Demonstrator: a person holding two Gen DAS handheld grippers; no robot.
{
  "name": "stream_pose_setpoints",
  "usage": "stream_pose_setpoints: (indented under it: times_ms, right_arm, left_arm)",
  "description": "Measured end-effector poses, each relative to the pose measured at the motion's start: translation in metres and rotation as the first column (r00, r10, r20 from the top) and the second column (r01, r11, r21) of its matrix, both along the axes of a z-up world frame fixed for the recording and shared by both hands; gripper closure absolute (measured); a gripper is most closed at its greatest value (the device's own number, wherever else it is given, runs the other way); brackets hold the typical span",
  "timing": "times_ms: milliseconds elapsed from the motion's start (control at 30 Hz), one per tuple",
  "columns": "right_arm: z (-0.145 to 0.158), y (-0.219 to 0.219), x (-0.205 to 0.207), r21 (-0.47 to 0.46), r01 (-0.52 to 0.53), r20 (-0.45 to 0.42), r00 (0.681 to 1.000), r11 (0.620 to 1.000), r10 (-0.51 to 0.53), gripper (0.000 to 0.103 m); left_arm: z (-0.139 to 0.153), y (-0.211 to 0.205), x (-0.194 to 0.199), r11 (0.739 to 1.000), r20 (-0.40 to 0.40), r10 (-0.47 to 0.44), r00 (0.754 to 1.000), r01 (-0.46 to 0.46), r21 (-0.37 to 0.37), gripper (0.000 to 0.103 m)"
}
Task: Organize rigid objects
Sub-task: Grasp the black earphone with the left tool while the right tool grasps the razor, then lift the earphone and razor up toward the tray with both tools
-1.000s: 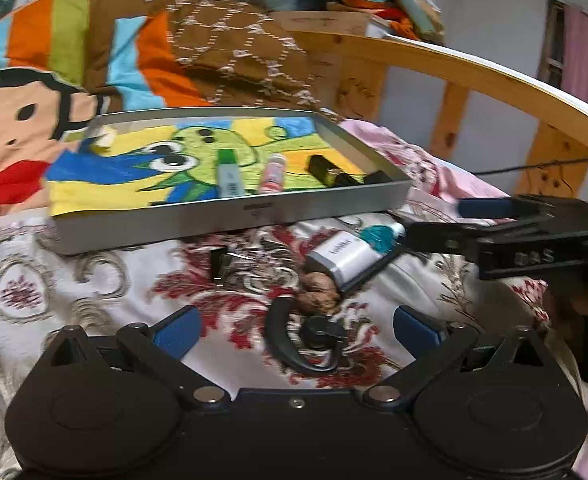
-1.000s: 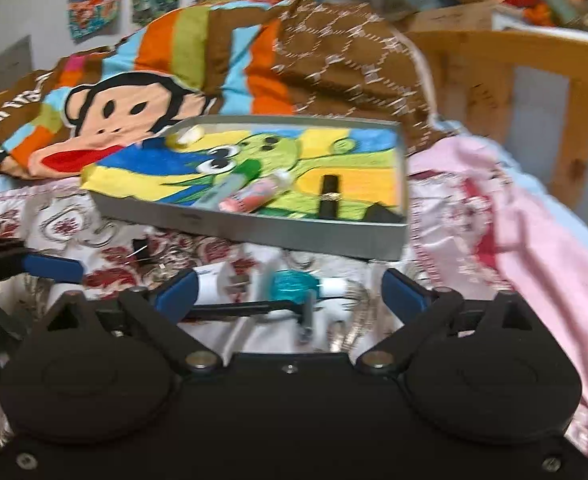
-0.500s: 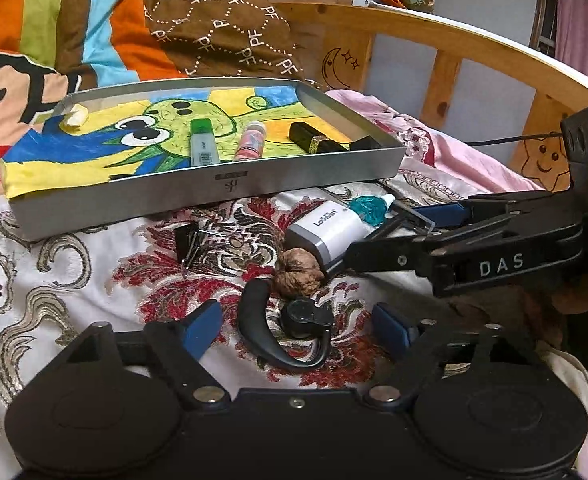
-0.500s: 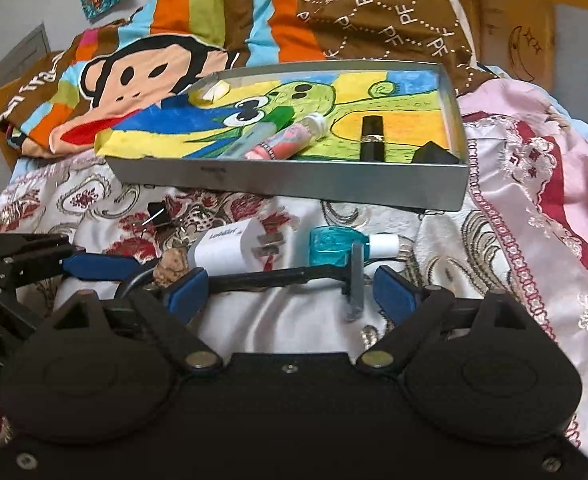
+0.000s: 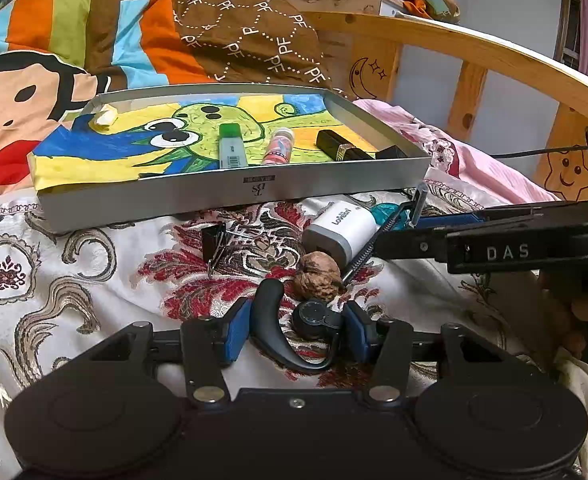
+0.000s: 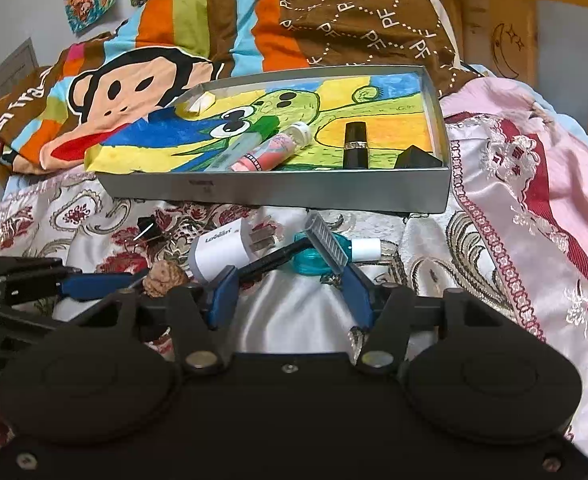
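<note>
While the left gripper (image 5: pixel 295 330) clamps its jaws on the black earpiece (image 5: pixel 294 332) lying on the bedspread (image 5: pixel 74 280), the right gripper (image 6: pixel 290 284) holds the razor (image 6: pixel 325 246) between narrowed jaws, just in front of the grey tray (image 6: pixel 294 192).

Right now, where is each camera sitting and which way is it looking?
Left wrist: on the left gripper, looking along its blue fingers closed around the black earpiece; the right gripper enters from the right.
Right wrist: on the right gripper, fingers around the razor; the left gripper shows at left.
Both face the grey tray and show the white charger and walnut.
</note>
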State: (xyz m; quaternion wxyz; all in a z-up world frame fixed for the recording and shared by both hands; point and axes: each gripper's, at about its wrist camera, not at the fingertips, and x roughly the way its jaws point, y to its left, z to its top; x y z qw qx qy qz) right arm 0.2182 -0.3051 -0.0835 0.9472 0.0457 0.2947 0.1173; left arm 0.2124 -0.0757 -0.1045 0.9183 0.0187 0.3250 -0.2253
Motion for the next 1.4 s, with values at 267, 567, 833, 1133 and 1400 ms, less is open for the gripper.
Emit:
stream_pose_setpoints:
  times_ms: [267, 567, 833, 1133, 1400]
  right_arm:
    - [0.004, 0.002, 0.002, 0.081, -0.004, 0.002, 1.000, 0.997, 0.003, 0.072]
    - [-0.003, 0.019, 0.015, 0.098, -0.014, -0.023, 1.000, 0.995, 0.016, 0.073]
    - [0.003, 0.037, 0.017, 0.047, -0.043, -0.049, 0.998, 0.998, 0.045, 0.071]
    - [0.021, 0.058, 0.013, -0.060, -0.093, -0.093, 0.992, 0.994, 0.087, 0.069]
    - [0.018, 0.074, 0.024, -0.053, -0.086, -0.149, 0.986, 0.995, 0.077, 0.059]
  left_arm:
    - [0.001, 0.002, -0.001, 0.999, -0.007, 0.024, 1.000, -0.024, -0.030, 0.051]
    - [0.002, 0.013, -0.001, 0.985, -0.028, 0.113, 0.993, -0.116, -0.131, 0.051]
    - [0.003, 0.025, 0.002, 0.962, -0.045, 0.187, 0.981, -0.192, -0.195, 0.051]
    - [0.004, 0.033, 0.003, 0.946, -0.047, 0.217, 0.975, -0.222, -0.238, 0.051]
    - [0.006, 0.048, 0.003, 0.915, -0.073, 0.264, 0.962, -0.274, -0.298, 0.051]
